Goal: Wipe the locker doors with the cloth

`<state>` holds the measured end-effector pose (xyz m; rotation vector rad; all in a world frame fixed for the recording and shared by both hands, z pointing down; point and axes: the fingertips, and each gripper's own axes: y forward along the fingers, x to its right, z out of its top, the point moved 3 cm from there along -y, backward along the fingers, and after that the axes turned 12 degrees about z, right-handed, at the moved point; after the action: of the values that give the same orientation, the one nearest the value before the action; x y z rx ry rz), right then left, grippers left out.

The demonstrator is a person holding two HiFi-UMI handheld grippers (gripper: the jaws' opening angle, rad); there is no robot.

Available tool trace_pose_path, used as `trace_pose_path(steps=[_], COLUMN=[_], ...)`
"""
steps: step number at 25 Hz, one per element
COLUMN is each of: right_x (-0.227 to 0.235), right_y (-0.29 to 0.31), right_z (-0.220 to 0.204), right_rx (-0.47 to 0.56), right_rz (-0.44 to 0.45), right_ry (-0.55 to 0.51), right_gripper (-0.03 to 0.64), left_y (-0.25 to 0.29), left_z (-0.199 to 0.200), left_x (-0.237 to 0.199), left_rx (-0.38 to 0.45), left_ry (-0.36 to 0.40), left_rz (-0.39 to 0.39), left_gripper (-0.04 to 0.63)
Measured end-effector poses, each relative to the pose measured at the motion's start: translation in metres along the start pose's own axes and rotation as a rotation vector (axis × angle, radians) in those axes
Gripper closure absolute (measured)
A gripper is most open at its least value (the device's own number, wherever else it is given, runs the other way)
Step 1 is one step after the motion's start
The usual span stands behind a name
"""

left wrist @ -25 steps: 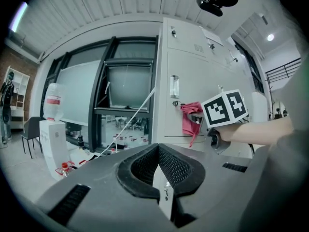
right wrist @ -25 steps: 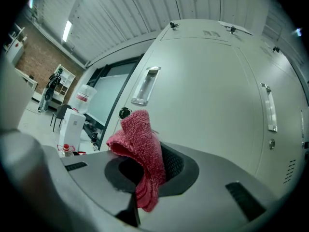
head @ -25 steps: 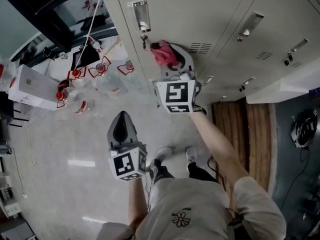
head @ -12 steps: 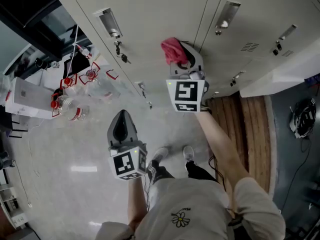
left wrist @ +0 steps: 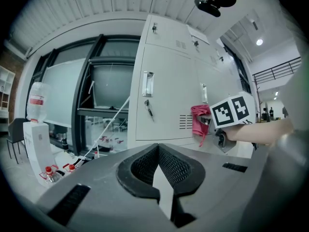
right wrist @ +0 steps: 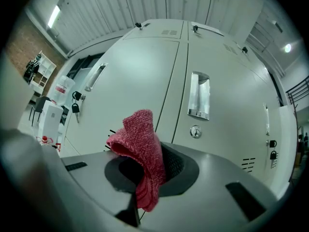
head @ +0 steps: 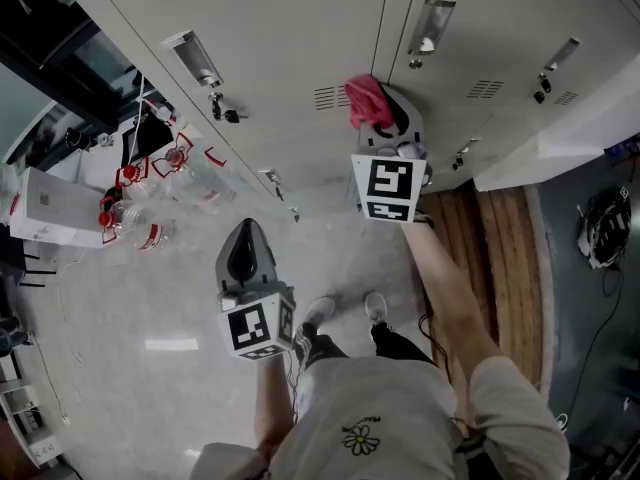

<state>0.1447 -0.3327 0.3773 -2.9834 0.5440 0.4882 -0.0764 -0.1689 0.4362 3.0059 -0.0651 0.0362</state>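
Observation:
A red cloth point(head: 367, 101) is pinched in my right gripper point(head: 388, 118), which is shut on it and holds it against a beige locker door point(head: 290, 38), by the vent slots near the seam to the neighbouring door point(head: 480, 28). In the right gripper view the cloth point(right wrist: 140, 146) bulges out of the jaws and hangs over them, with the door seam and a recessed handle point(right wrist: 199, 95) just ahead. My left gripper point(head: 243, 243) hangs lower, away from the lockers, shut with nothing in it point(left wrist: 157, 151). From there I see the cloth point(left wrist: 199, 121) on the door.
Keys point(head: 225, 113) hang from a lock on the left door. Water bottles with red caps point(head: 140, 218) and a white box point(head: 45, 203) lie on the floor at left. A wooden platform point(head: 500, 258) runs along the lockers at right. The person's shoes point(head: 345, 313) are below.
My right gripper has carried the cloth rightwards across the door, from beside the keyed lock to the vent near the seam. The left gripper has not moved.

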Motion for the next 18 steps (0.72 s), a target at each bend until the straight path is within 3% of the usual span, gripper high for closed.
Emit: trace_pose_path(steps=[11, 18], right_x=[0.010, 0.007], right_y=[-0.003, -0.046], right_z=[-0.001, 0.056], right_rx=[-0.031, 0.076], right_rz=[-0.008, 0.018], right_ry=[0.022, -0.050], right_gripper=[0.586, 0.586], left_y=[-0.003, -0.008], left_z=[0.013, 0.044], left_x=[0.005, 0.017], left_rx=[0.031, 0.103], left_ry=[0.007, 0.026], left_rz=[-0.012, -0.051], left_gripper=[0.578, 0.578])
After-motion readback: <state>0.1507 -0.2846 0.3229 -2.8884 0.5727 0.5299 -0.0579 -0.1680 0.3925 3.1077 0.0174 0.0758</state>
